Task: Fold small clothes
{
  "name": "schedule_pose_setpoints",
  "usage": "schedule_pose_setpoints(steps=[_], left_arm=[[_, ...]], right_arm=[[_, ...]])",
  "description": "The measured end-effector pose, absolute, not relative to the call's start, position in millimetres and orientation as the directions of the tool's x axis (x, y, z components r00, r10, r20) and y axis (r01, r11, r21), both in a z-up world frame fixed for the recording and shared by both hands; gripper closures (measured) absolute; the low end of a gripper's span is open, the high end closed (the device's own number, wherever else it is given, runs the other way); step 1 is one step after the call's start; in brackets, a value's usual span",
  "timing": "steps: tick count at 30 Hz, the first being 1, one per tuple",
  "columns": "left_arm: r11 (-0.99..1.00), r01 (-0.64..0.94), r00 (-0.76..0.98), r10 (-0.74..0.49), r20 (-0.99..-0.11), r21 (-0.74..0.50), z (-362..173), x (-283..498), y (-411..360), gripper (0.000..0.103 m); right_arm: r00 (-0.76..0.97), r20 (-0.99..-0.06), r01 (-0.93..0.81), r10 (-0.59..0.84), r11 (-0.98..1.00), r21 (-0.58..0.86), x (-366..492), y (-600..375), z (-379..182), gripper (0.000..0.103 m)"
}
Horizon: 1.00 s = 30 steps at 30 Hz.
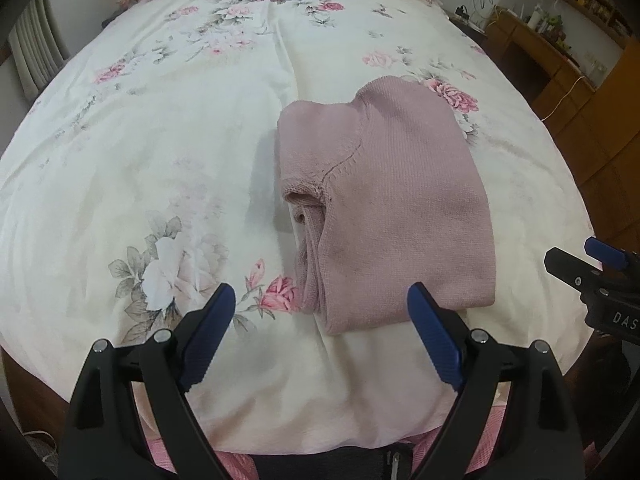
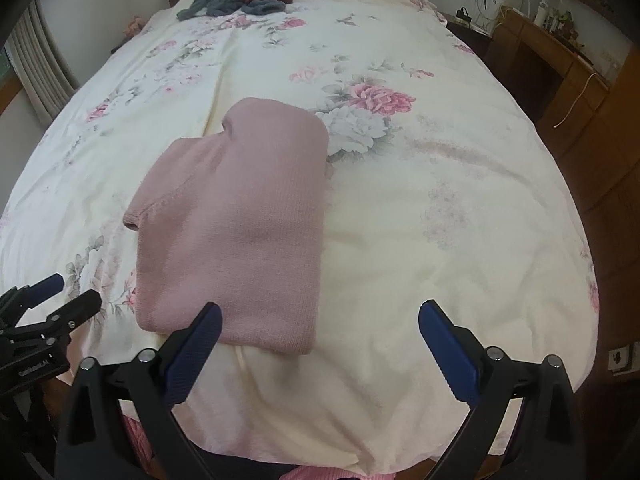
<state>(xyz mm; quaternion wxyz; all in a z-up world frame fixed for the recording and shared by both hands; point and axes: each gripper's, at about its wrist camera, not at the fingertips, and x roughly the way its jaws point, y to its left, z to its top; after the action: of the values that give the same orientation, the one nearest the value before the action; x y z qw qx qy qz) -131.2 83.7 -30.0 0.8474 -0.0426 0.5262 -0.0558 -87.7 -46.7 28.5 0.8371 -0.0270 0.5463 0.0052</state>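
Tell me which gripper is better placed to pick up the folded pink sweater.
Probably left: the folded pink knitted sweater starts between the left gripper jaws; it sits left of the right gripper.

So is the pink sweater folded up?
Folded: the sweater lies as a compact rectangle on the bed, layers showing along one edge.

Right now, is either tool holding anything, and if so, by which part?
Nothing is held. The left tool and the right tool are both open, short of the folded pink sweater lying on the bed.
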Motion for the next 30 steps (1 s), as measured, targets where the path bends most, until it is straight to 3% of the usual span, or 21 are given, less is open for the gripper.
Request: schedule_pose_setpoints(steps=[30], left_arm=[[0.994, 0.057, 0.444, -0.110, -0.889, -0.095, -32.3, -134.6, 86.5, 0.016]], right_arm=[[0.371, -0.927, -0.013, -0.053, 0.998, -0.063, -83.8, -50.2, 16.0, 0.004]])
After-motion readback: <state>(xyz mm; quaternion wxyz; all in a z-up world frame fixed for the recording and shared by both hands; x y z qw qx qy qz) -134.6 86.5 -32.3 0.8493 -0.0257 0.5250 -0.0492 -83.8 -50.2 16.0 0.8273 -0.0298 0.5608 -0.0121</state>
